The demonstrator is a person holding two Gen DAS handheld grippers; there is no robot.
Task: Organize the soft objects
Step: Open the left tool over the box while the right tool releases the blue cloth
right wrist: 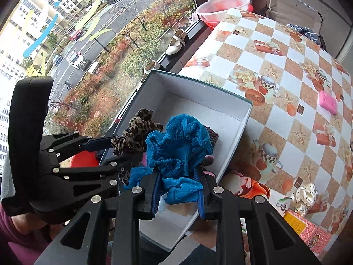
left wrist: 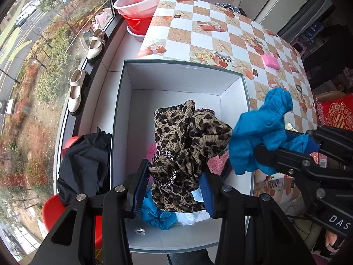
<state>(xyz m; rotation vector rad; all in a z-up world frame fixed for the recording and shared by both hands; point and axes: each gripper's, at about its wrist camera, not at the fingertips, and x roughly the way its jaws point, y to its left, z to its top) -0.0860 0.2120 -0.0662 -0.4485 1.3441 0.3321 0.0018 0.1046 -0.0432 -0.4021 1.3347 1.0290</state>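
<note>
Step in hand: left gripper (left wrist: 174, 190) clamps leopard-print fabric scrunchie (left wrist: 183, 152); right gripper (right wrist: 178, 190) clamps blue knit scrunchie (right wrist: 178, 148). Next, probably: release both into white cardboard box (left wrist: 176, 81).

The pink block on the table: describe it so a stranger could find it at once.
Start at the checkered table beside the white box. Past the box's far corner, the pink block lies alone on the cloth. It is the only solid bright-pink thing there, flat and rectangular.

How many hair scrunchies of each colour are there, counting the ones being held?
Blue scrunchies: 2, one in the right gripper, one in the box
Leopard-print scrunchie: 1, in the left gripper
White dotted scrunchie: 1, on the table
Total: 4
</note>
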